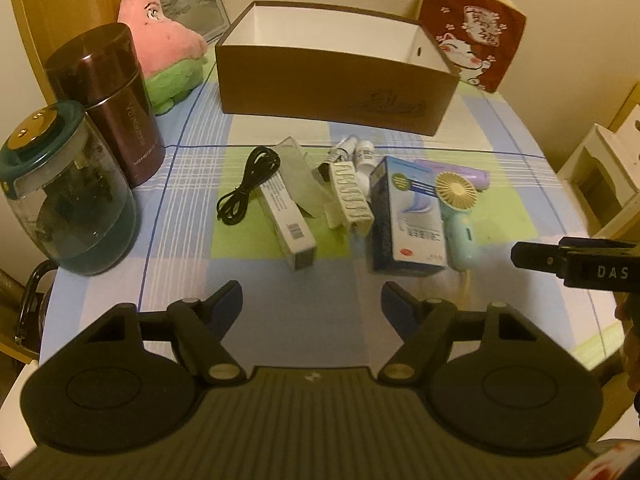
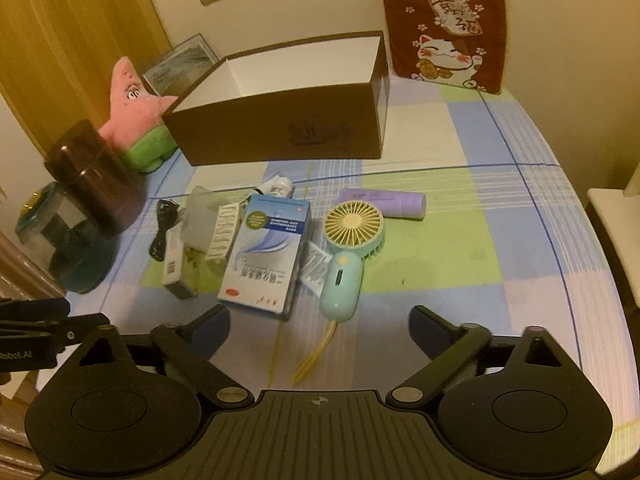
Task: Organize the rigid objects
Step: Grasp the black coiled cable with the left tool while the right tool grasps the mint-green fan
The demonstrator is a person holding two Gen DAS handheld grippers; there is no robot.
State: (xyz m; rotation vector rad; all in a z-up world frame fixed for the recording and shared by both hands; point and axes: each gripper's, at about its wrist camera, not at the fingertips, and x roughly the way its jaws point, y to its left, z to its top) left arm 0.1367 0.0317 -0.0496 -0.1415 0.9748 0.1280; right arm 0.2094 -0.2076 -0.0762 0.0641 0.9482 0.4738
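Note:
An open brown cardboard box (image 1: pixel 332 92) (image 2: pixel 280 128) with an empty white inside stands at the back of the table. In front of it lies a cluster: a black cable (image 1: pixel 246 188), a long white carton (image 1: pixel 286 220), a clear plastic piece (image 1: pixel 300 176), a white hair clip (image 1: pixel 350 196), small white bottles (image 1: pixel 362 152), a blue-white box (image 1: pixel 408 220) (image 2: pixel 266 252), a mint handheld fan (image 1: pixel 458 208) (image 2: pixel 346 256) and a purple tube (image 2: pixel 386 202). My left gripper (image 1: pixel 312 304) is open and empty, short of the cluster. My right gripper (image 2: pixel 320 328) is open and empty, just before the fan.
A glass jar with a teal lid (image 1: pixel 68 196), a dark red canister (image 1: pixel 108 100) and a pink plush star (image 1: pixel 160 36) stand at the left. A red cat cushion (image 2: pixel 444 28) leans on the back wall. A checked cloth (image 2: pixel 460 240) covers the table.

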